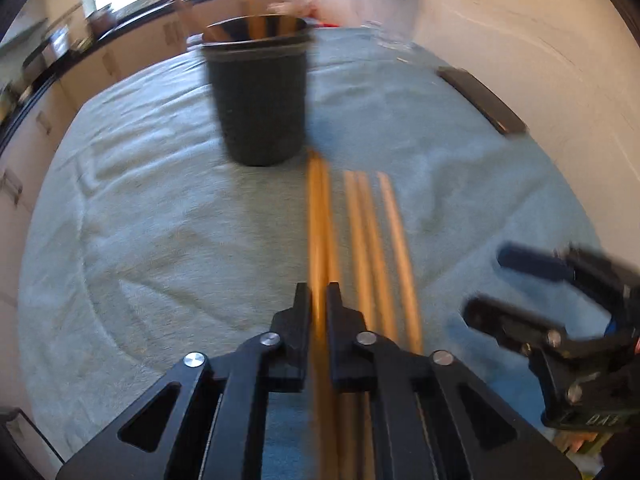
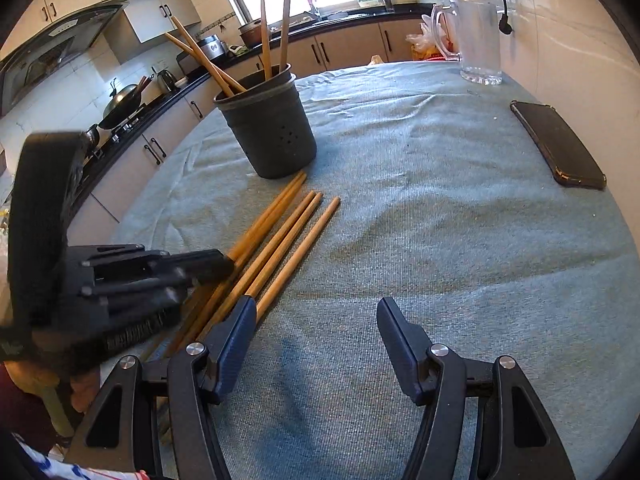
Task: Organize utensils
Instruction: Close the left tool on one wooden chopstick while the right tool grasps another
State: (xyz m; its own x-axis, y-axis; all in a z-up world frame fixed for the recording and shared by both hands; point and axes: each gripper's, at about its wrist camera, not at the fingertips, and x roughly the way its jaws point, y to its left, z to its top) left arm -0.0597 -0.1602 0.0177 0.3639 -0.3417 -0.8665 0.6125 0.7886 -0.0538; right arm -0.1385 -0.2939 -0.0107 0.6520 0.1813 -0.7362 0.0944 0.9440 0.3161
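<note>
The left gripper is clenched on a pair of long wooden chopsticks that lie on the surface, their far tips just beside the dark grey round utensil holder. Three more loose wooden chopsticks lie next to this pair. The right gripper stands released above the grey-blue cloth, with nothing between its fingers. Some chopsticks already stand in the holder. A black phone and a clear glass jug are well apart, near the wall.
</note>
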